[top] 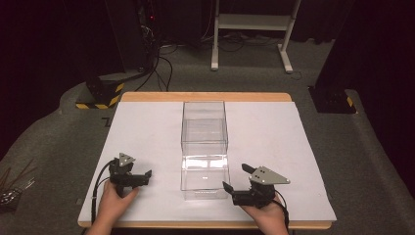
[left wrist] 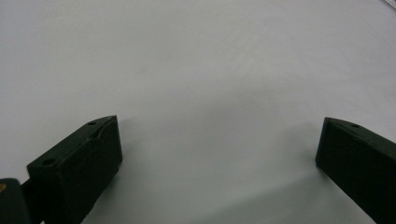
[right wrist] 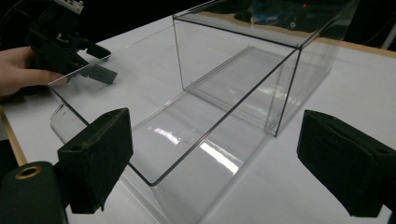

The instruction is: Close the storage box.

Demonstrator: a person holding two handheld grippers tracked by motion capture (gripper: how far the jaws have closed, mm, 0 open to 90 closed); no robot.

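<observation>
A clear, empty plastic box (top: pixel 204 147) stands lengthwise in the middle of the white table cover (top: pixel 147 127). My left gripper (top: pixel 139 171) rests near the front left, a hand's width from the box, its jaws wide apart over bare white surface (left wrist: pixel 210 70). On the box's near right corner side, my right gripper (top: pixel 237 177) is open too. In the right gripper view its jaws frame the near end of the box (right wrist: pixel 224 93), apart from it, with nothing between them. The left gripper (right wrist: pixel 93 60) and its hand show beyond the box there.
The wooden table edge (top: pixel 205 96) runs along the back. Behind it on the grey floor are a white frame (top: pixel 252 22), cables (top: pixel 161 68) and two black bases with yellow stripes (top: pixel 100 93) (top: pixel 333 100). Thin sticks (top: pixel 12 186) lie off the table's left.
</observation>
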